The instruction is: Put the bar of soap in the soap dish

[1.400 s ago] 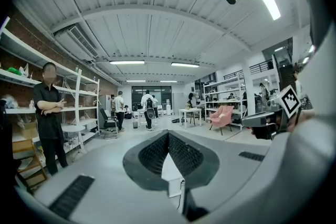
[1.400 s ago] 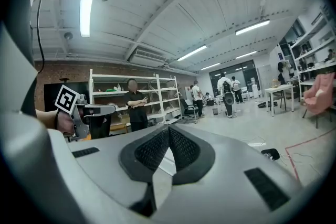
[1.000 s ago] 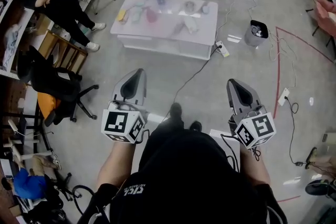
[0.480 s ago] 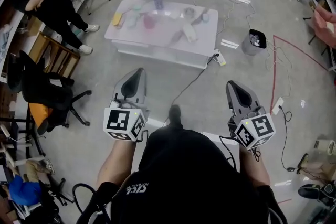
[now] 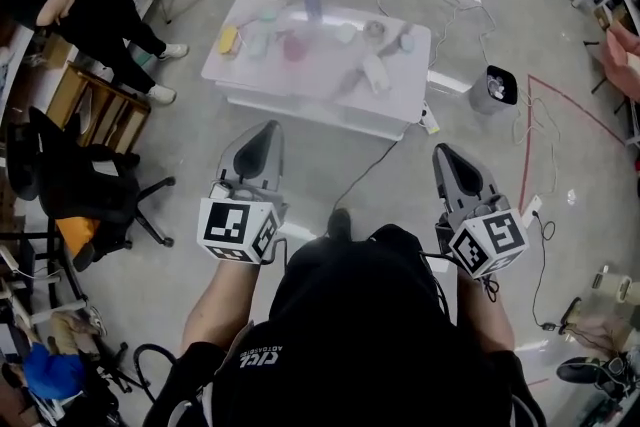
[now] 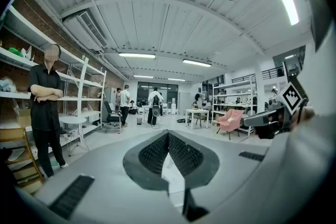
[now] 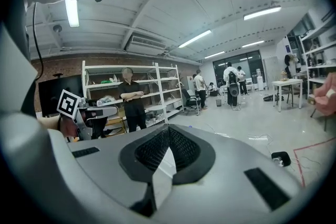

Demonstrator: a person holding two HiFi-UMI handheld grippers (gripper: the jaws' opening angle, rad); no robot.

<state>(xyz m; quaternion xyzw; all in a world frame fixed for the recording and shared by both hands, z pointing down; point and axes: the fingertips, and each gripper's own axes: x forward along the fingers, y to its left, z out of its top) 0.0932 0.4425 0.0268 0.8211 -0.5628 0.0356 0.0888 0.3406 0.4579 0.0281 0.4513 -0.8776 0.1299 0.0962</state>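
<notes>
Closer than a second ago, the white desk (image 5: 318, 101) looms larger as the person walks up. The soap and dish are presumably among its small items, too small to tell apart. The left gripper (image 5: 266, 129) and right gripper (image 5: 446, 155) are both closed and empty, well short of it. This is likely the approach step; next, one gripper must reach in and open over the soap.
</notes>
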